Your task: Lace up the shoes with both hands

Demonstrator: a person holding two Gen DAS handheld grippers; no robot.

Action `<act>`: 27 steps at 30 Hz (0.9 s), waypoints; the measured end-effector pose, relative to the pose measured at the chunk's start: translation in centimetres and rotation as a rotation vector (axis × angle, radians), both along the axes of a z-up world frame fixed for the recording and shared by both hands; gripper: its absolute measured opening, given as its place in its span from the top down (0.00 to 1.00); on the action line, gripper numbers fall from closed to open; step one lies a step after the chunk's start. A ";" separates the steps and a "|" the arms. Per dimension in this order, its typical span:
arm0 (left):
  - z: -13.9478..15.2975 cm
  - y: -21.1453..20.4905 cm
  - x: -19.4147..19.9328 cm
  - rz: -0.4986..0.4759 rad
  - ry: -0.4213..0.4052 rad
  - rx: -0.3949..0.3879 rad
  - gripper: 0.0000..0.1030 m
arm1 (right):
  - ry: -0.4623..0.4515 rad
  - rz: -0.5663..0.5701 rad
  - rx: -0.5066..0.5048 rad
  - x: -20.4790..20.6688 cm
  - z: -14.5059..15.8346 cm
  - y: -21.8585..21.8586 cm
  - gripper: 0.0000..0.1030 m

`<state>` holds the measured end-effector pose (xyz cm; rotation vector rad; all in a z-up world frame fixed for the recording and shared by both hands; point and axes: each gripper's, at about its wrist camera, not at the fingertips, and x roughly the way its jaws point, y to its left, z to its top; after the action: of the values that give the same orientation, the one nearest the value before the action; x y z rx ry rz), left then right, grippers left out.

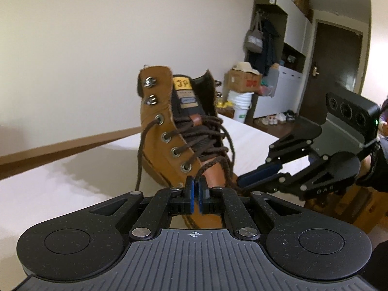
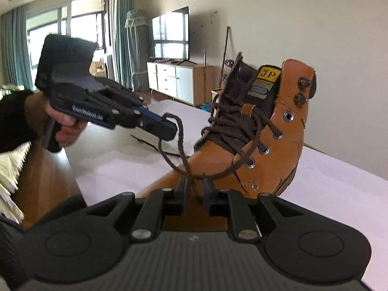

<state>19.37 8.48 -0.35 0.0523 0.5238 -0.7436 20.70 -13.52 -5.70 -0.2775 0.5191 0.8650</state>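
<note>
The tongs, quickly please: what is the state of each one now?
Left tongs: closed on the brown lace.
Right tongs: slightly open, lace between the pads, not pressed.

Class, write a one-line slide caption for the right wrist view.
Left gripper shut on a brown lace of the tan boot; right gripper open around the lace.

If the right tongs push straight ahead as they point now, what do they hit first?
Probably the brown lace lying in the gap of the right tongs, then the tan boot at its vamp right behind; depth is hard to judge.
</note>
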 end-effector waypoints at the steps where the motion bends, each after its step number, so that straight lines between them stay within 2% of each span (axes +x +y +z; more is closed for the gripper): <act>1: -0.1 0.2 0.1 0.007 0.004 0.001 0.96 | -0.012 0.013 -0.011 0.0 -0.2 0.1 0.87; 2: -0.2 0.2 0.1 0.009 0.008 0.001 0.95 | -0.010 0.016 -0.019 0.0 0.0 0.0 0.97; 4: -0.4 0.6 0.1 0.008 0.016 0.019 0.92 | -0.017 0.021 -0.041 -0.3 0.3 -0.1 0.98; 6: -0.3 0.6 -0.2 -0.009 0.008 0.044 0.83 | -0.029 0.026 -0.069 -0.8 1.0 -0.4 0.98; 8: 0.1 0.5 -0.9 -0.041 -0.021 0.095 0.68 | -0.069 0.032 -0.111 -1.5 2.2 -0.6 0.98; 11: 1.3 -0.4 -2.4 -0.101 -0.107 0.183 0.64 | -0.149 0.053 -0.201 -2.3 3.4 -0.3 0.98; 13: 2.1 -1.2 -3.1 -0.140 -0.157 0.211 0.57 | -0.197 0.070 -0.253 -2.9 4.0 0.1 0.98; 18: 3.2 -4.1 -4.4 -0.265 -0.235 0.257 0.55 | -0.376 0.126 -0.423 -4.7 5.4 1.9 0.97; 22: 3.3 -5.2 -4.2 -0.286 -0.260 0.256 0.55 | -0.421 0.161 -0.465 -5.2 5.7 2.6 0.97; 24: 3.2 -5.8 -4.0 -0.294 -0.271 0.260 0.60 | -0.442 0.182 -0.485 -5.6 5.8 3.0 0.97; 26: 3.2 -6.0 -3.9 -0.303 -0.278 0.265 0.76 | -0.457 0.194 -0.505 -5.8 5.6 3.2 0.97; 27: 3.2 -6.1 -3.8 -0.306 -0.287 0.270 0.78 | -0.461 0.197 -0.510 -5.9 5.6 3.3 0.97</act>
<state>15.60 2.40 2.85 0.4925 0.3403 -0.9416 14.81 -10.25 -0.15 -0.9825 0.2732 0.8138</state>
